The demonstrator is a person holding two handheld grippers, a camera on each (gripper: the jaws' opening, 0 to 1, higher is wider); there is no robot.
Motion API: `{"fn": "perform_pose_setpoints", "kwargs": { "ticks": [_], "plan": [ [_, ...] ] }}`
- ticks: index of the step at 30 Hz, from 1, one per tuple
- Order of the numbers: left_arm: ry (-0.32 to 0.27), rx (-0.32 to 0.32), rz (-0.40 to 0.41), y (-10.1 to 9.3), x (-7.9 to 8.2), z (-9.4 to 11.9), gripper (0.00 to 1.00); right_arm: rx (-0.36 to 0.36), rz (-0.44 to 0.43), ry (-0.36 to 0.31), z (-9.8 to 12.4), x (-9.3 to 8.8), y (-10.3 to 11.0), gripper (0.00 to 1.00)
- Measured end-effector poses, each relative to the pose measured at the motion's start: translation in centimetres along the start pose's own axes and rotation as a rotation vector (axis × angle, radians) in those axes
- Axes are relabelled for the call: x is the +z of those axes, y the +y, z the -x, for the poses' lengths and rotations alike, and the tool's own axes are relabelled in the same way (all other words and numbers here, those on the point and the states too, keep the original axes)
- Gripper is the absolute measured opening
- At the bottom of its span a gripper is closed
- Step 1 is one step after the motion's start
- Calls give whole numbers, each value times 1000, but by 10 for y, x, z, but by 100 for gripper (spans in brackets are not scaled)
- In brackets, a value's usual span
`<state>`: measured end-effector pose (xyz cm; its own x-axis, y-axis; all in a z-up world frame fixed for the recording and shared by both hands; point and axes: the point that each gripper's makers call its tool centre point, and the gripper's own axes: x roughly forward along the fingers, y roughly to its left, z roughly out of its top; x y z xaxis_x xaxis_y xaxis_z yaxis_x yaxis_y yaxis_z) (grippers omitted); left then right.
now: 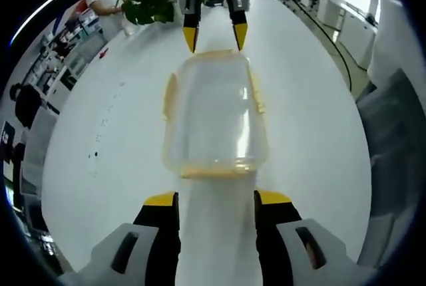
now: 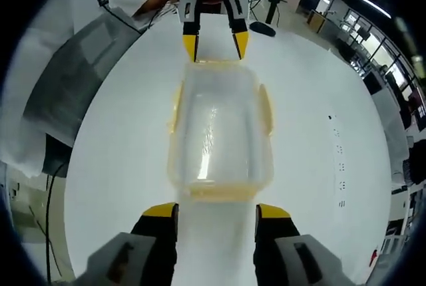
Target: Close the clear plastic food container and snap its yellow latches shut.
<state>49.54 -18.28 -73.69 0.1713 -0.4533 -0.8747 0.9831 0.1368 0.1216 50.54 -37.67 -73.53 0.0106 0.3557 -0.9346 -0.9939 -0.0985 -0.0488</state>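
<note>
Both grippers stand open and hold nothing: left gripper (image 1: 216, 199) at one short end of the container (image 1: 214, 116), right gripper (image 2: 216, 209) at the other, facing each other. Container sits lidded on the white table (image 1: 113, 133), yellow latches (image 2: 265, 110) along its sides.

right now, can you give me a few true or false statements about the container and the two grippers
1. The clear container sits on a white table. True.
2. The left gripper is clamped on the container. False: its jaws are open, just short of the near end.
3. The right gripper faces the left gripper across the container. True.
4. The container's latches are blue. False: they are yellow.
5. A green plant stands at the far end of the table. True.
</note>
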Motion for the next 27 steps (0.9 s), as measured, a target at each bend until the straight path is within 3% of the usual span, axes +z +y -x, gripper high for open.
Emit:
{"fn": "perform_pose_setpoints", "kwargs": {
  "ticks": [2, 4, 10, 14, 18, 21, 23, 27],
  "plan": [
    [-10, 1, 33, 0, 1, 1, 42, -7, -31, -10, 3, 1, -1, 43],
    [-34, -21, 139, -1, 2, 1, 44, -16, -69, -33, 4, 5, -3, 41],
    [-44, 4, 176, 8, 4, 5, 42, -33, -124, -28, 5, 2, -6, 43],
    [-58, 7, 195, 8, 8, 6, 42, -29, -214, -75, 8, 10, -6, 43],
    [-73, 5, 237, 8, 12, 7, 43, -31, -232, -55, 8, 7, -7, 40],
    [-80, 6, 290, 8, 12, 6, 44, -14, -331, -35, 9, 5, -3, 36],
    [-63, 16, 290, 9, 9, 5, 44, -21, -356, -32, 9, 6, -5, 33],
    [-64, 24, 368, 11, 8, 6, 44, -21, -401, -28, 8, 7, -5, 31]
  ]
}}
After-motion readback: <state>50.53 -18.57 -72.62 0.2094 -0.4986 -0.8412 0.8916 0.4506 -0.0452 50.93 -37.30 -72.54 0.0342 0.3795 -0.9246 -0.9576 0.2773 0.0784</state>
